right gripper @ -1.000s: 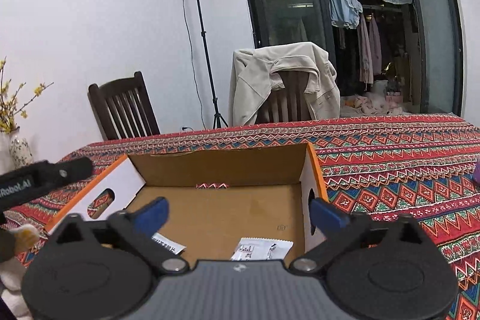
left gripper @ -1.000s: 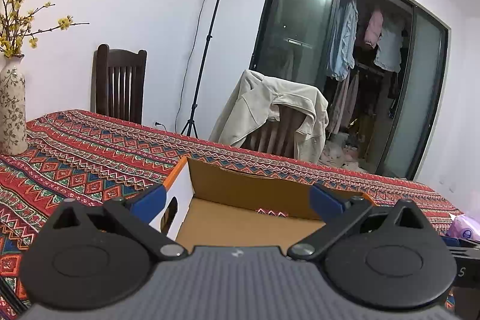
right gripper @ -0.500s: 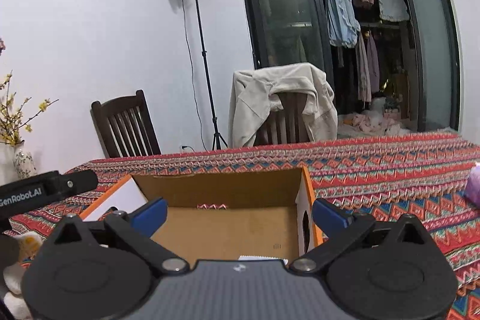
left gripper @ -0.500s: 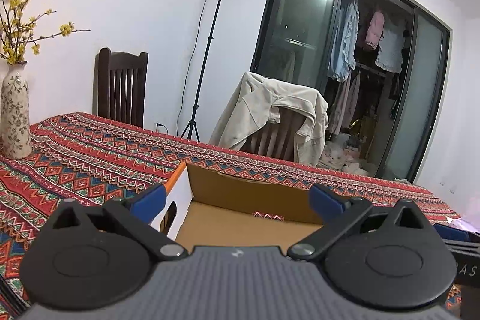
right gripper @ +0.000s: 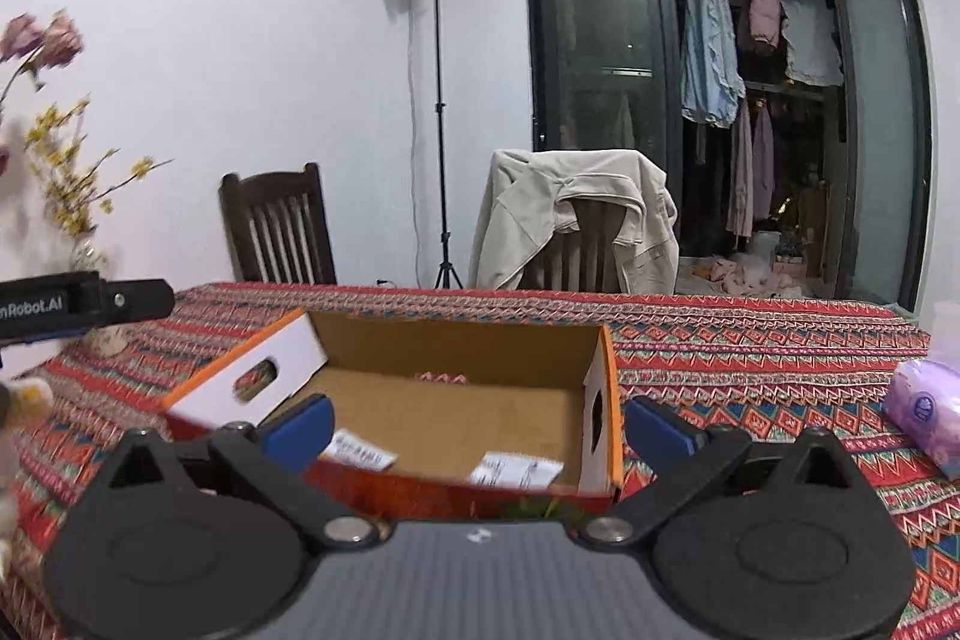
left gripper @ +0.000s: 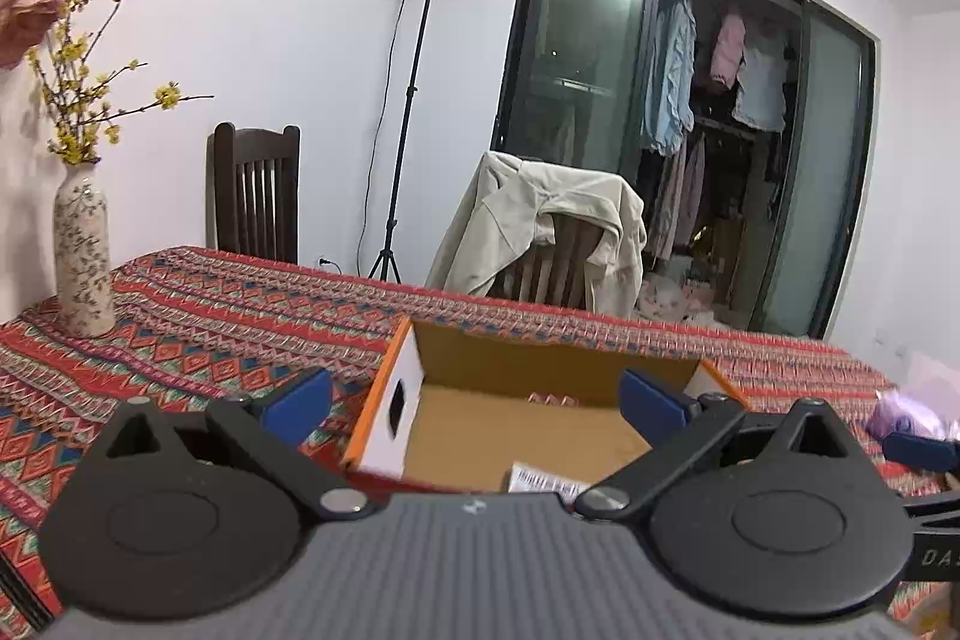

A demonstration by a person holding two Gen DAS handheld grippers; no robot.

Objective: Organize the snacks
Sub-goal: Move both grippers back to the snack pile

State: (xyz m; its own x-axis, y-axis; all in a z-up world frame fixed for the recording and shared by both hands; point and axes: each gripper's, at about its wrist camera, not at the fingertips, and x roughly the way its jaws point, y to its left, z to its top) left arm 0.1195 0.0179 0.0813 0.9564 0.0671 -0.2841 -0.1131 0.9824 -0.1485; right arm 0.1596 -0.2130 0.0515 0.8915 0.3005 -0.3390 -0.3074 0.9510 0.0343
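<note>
Cardboard dominates the scene: an open box (right gripper: 456, 400), orange-edged with white side flaps, sits on a red patterned tablecloth (right gripper: 750, 364), and both hand-held grippers now look down into it from the near side, where a second ago they faced more of the room beyond. The tilt brings two small white packets (right gripper: 516, 469) on the box floor back into the right wrist view; one shows in the left view. The left gripper (left gripper: 474, 400) and right gripper (right gripper: 477, 427) both hang spread and empty above the box's near wall. A purple pack (right gripper: 927, 415) lies on the cloth well right of the box, seemingly still to be sorted. Room looks ample: the box floor is largely bare, though its upright walls and outward-leaning left flap bound any entry. A flower vase (left gripper: 81, 259) stands far left of the box.
</note>
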